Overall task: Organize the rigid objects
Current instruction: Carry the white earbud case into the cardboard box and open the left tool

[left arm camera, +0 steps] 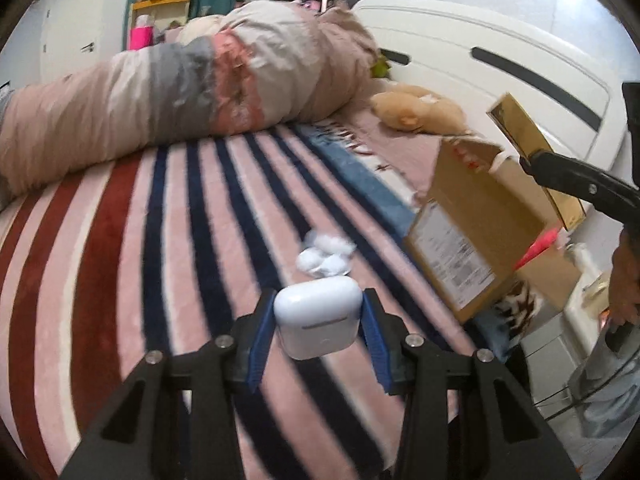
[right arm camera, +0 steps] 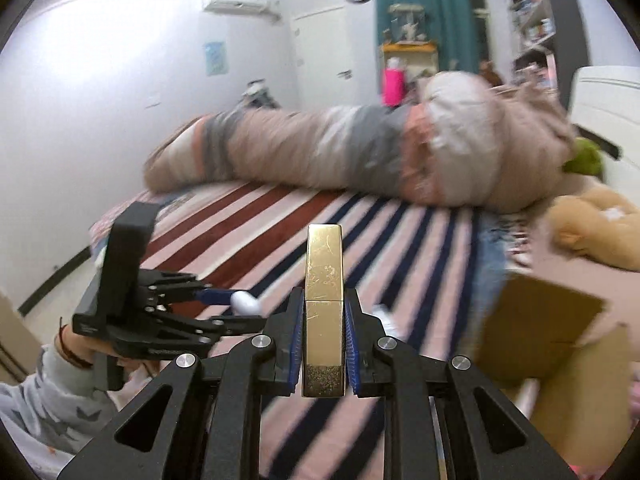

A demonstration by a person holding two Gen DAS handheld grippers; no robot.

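My left gripper (left arm camera: 318, 312) is shut on a white earbud case (left arm camera: 316, 318) and holds it above the striped bedspread (left arm camera: 168, 240). It also shows in the right wrist view (right arm camera: 240, 306), with the case (right arm camera: 245, 302) at its tips. My right gripper (right arm camera: 322, 316) is shut on a slim gold box (right arm camera: 323, 308) that stands upright between the blue pads. In the left wrist view the gold box (left arm camera: 532, 148) hangs over the open cardboard box (left arm camera: 480, 232) at the right, held by the right gripper (left arm camera: 536, 164).
A rolled duvet (left arm camera: 180, 92) lies across the far side of the bed. White crumpled wads (left arm camera: 326, 256) lie on the bedspread ahead of the case. A tan plush toy (left arm camera: 416, 114) lies near the white headboard (left arm camera: 500, 64). The cardboard box's flap (right arm camera: 540, 320) is at the right.
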